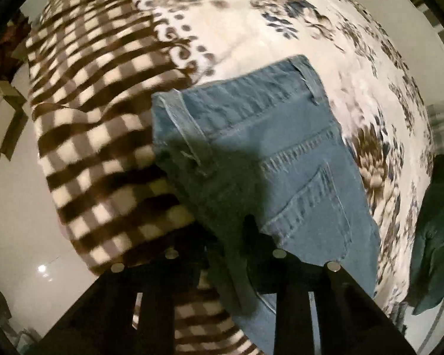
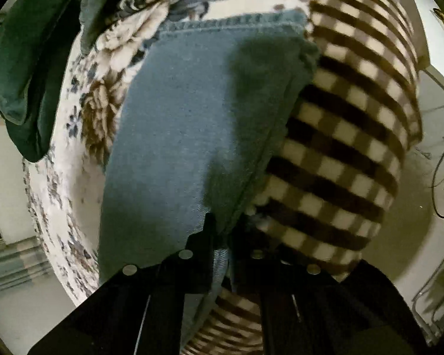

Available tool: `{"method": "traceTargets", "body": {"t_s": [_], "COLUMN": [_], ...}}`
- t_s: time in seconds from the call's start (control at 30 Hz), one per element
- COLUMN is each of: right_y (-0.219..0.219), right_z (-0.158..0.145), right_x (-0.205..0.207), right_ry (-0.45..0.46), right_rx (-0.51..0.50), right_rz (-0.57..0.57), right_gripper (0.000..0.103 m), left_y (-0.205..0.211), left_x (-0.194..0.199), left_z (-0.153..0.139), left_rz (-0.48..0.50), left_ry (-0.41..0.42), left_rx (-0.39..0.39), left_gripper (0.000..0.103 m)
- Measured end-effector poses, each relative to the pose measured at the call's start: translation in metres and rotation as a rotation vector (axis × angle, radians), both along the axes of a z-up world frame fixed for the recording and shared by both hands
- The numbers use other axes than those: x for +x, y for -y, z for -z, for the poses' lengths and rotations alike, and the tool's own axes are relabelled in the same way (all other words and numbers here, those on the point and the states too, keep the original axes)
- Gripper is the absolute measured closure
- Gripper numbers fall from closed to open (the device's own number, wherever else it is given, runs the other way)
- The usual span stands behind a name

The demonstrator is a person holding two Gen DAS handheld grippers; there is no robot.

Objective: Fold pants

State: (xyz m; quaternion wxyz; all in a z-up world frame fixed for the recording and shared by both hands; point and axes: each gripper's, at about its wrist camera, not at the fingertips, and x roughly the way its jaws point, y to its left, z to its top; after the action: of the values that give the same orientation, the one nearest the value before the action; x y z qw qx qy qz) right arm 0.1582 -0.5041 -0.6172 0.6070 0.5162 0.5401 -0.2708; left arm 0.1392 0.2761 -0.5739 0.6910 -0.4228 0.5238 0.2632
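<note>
The blue denim pants [image 1: 269,136] lie on a bed with a floral cover [image 1: 281,35]. In the left wrist view I see the waistband, belt loops and a back pocket [image 1: 313,207]. My left gripper [image 1: 231,236] is shut on the pants' edge near the pocket. In the right wrist view a plain denim leg [image 2: 174,130] with a stitched hem at the top hangs from my right gripper [image 2: 222,233], which is shut on its lower edge. Both grippers hold the fabric above the bed.
A brown-and-cream checked blanket [image 1: 97,136] lies beside the pants; it also shows in the right wrist view [image 2: 346,136]. A dark green garment [image 1: 438,230] lies at the bed's edge, seen also in the right wrist view [image 2: 29,68]. Pale floor [image 1: 11,213] surrounds the bed.
</note>
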Motion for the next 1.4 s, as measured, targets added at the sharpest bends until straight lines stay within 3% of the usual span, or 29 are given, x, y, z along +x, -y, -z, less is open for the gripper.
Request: {"method": "traceTargets", "body": {"t_s": [0.07, 0.1, 0.13, 0.2, 0.3, 0.37, 0.4, 0.43, 0.5, 0.6, 0.67, 0.73, 0.83, 0.87, 0.9, 0.97, 1.17, 1.27, 1.33, 1.4], "right_y": [0.001, 0.002, 0.003, 0.006, 0.000, -0.010, -0.017, -0.026, -0.038, -0.060, -0.079, -0.091, -0.098, -0.099, -0.101, -0.101, -0.059, -0.024, 0.012, 0.054], "right_z": [0.011, 0.016, 0.015, 0.001, -0.043, -0.062, -0.067, -0.072, -0.075, -0.067, -0.055, -0.033, -0.002, 0.001, -0.002, -0.008, -0.048, -0.045, -0.040, -0.049], "right_x": [0.001, 0.002, 0.002, 0.000, 0.016, 0.035, 0.050, 0.071, 0.108, 0.173, 0.204, 0.230, 0.236, 0.233, 0.230, 0.225, 0.213, 0.210, 0.212, 0.204], "right_ry": [-0.053, -0.105, -0.131, -0.142, -0.095, -0.066, -0.058, -0.031, 0.011, 0.038, 0.029, -0.011, -0.106, -0.108, -0.097, -0.071, 0.127, 0.124, 0.088, 0.092], "right_rx": [0.014, 0.019, 0.019, 0.016, -0.052, -0.076, -0.082, -0.087, -0.112, -0.233, -0.244, -0.221, -0.154, -0.163, -0.209, -0.264, -0.360, -0.205, -0.075, -0.110], "right_rz": [-0.066, -0.102, -0.119, -0.132, -0.254, -0.367, -0.437, -0.533, -0.695, -0.960, -1.075, -1.201, -1.357, -1.394, -1.431, -1.441, -1.237, -1.072, -0.950, -0.877], "right_gripper": [0.090, 0.076, 0.069, 0.062, 0.051, 0.043, 0.038, 0.036, 0.030, 0.030, 0.030, 0.030, 0.034, 0.047, 0.074, 0.103, 0.103, 0.102, 0.092, 0.041], "left_y": [-0.003, -0.003, 0.005, 0.019, 0.042, 0.064, 0.078, 0.093, 0.134, 0.204, 0.241, 0.276, 0.324, 0.336, 0.348, 0.363, 0.379, 0.379, 0.379, 0.383], "left_x": [-0.005, -0.006, -0.007, -0.006, -0.007, -0.008, -0.010, -0.009, 0.000, 0.029, 0.047, 0.057, 0.074, 0.078, 0.081, 0.084, 0.082, 0.079, 0.074, 0.071], "left_z": [0.007, 0.007, 0.002, -0.012, -0.039, -0.054, -0.063, -0.068, -0.078, -0.077, -0.071, -0.061, -0.037, -0.030, -0.023, -0.014, -0.008, -0.008, -0.012, -0.018], "left_rz": [0.004, 0.022, 0.043, 0.102, 0.185, 0.241, 0.274, 0.302, 0.369, 0.463, 0.502, 0.523, 0.571, 0.585, 0.597, 0.608, 0.623, 0.626, 0.622, 0.631], "left_ry": [-0.001, -0.009, -0.012, -0.035, -0.068, -0.088, -0.097, -0.102, -0.089, -0.102, -0.092, -0.088, -0.131, -0.143, -0.161, -0.181, -0.199, -0.205, -0.202, -0.194], "left_rx": [-0.032, -0.028, -0.016, 0.023, 0.117, 0.176, 0.216, 0.248, 0.302, 0.347, 0.329, 0.313, 0.300, 0.296, 0.293, 0.293, 0.313, 0.313, 0.316, 0.326], "left_gripper": [0.079, 0.077, 0.077, 0.077, 0.075, 0.052, 0.025, 0.014, 0.014, 0.014, 0.014, 0.014, 0.014, 0.014, 0.014, 0.014, 0.014, 0.014, 0.014, 0.014]}}
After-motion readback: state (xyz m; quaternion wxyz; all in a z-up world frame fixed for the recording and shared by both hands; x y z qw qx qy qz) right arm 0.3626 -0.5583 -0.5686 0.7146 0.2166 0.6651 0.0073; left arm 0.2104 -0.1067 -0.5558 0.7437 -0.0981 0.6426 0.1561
